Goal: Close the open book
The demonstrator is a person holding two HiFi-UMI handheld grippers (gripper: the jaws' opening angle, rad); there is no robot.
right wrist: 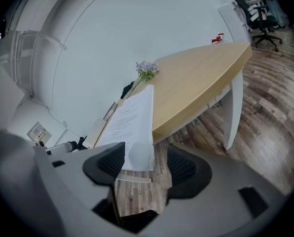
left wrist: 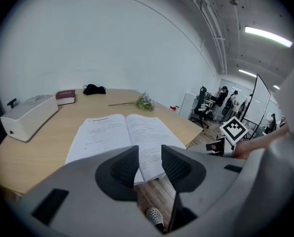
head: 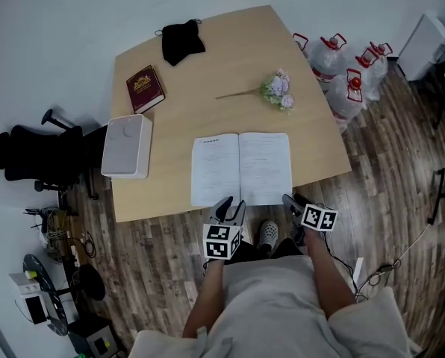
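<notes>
Book [head: 241,168] lies open and flat at the six o'clock edge of the table [head: 312,118]. Left gripper [head: 227,207] at its seven o'clock and right gripper [head: 290,201] at five o'clock have jaws spread, pinching nothing. This is probably the approach; next, a jaw must slip under one half and fold it over.

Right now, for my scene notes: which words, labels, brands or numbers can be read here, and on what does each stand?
None is legible.
Open book: print on both pages, too small to read.
Red book: gold cover lettering, blurred.
Left gripper and right gripper: cubes bear square markers, no letters.
</notes>
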